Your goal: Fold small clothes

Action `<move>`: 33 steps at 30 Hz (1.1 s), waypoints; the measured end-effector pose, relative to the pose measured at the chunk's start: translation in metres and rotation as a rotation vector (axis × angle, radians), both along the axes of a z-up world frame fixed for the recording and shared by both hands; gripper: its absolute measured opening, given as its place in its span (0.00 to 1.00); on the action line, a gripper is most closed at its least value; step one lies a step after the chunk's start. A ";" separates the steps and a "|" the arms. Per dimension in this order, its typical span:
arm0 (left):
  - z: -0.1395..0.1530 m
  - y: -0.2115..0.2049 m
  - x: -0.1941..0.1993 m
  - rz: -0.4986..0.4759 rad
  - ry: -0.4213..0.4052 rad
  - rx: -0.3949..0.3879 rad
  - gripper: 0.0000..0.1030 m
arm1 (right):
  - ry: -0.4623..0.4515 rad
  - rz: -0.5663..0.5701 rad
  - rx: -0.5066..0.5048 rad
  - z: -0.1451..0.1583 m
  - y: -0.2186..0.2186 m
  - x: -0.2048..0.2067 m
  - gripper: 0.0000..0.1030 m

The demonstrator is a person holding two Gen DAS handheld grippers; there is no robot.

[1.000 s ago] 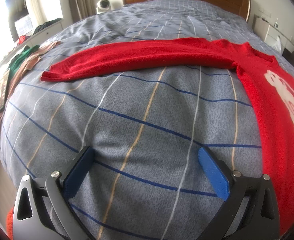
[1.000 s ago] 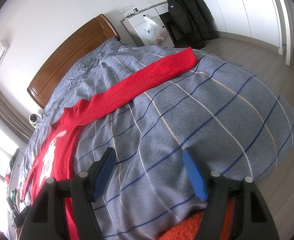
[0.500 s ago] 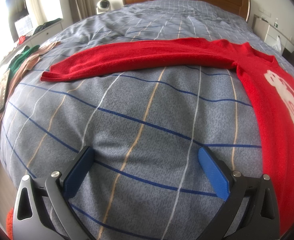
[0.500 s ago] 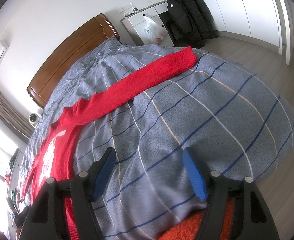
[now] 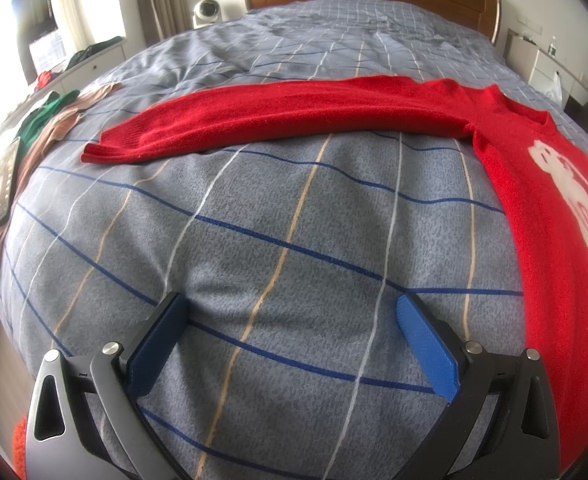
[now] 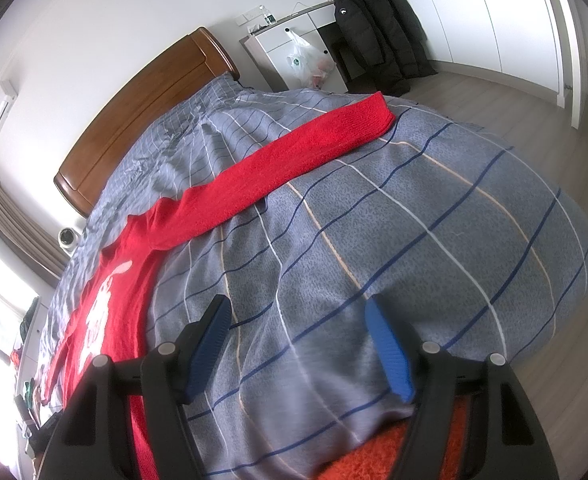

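Both tongs, left [image 5: 290, 340] and right [image 6: 297, 344], hang released over the bed [image 5: 254, 220]. My red sweater [image 5: 541, 208] lies flat, sleeves outstretched; pinching the bedcover alongside a sleeve would drag everything crooked.

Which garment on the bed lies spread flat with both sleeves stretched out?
The red sweater with the white motif; the green and tan clothes lie bunched at the bed's edge.

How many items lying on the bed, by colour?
Red: 1, red sweater
Green: 1, green garment
Tan/pink: 1, tan garment
Dark: 1, phone
Total: 4 on the plaid duvet
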State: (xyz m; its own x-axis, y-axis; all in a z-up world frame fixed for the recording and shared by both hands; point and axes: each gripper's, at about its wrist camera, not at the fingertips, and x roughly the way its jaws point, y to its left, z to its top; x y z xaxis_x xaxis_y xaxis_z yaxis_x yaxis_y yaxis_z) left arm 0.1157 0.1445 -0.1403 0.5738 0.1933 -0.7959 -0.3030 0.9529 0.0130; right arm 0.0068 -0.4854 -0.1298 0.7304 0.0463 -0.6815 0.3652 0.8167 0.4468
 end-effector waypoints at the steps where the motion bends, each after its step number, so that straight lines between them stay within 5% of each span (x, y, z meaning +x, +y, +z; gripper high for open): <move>1: 0.000 0.000 0.000 0.000 0.000 0.000 1.00 | 0.000 0.000 0.000 0.000 0.000 0.000 0.67; 12: 0.005 0.000 -0.002 -0.004 -0.007 -0.003 1.00 | 0.000 0.000 0.001 0.000 0.000 0.000 0.67; 18: 0.029 0.003 -0.013 0.021 -0.128 0.022 1.00 | 0.001 -0.001 0.000 0.000 0.001 0.000 0.67; 33: 0.054 0.006 -0.029 0.078 -0.284 0.123 1.00 | 0.003 -0.002 -0.003 -0.001 0.003 0.000 0.67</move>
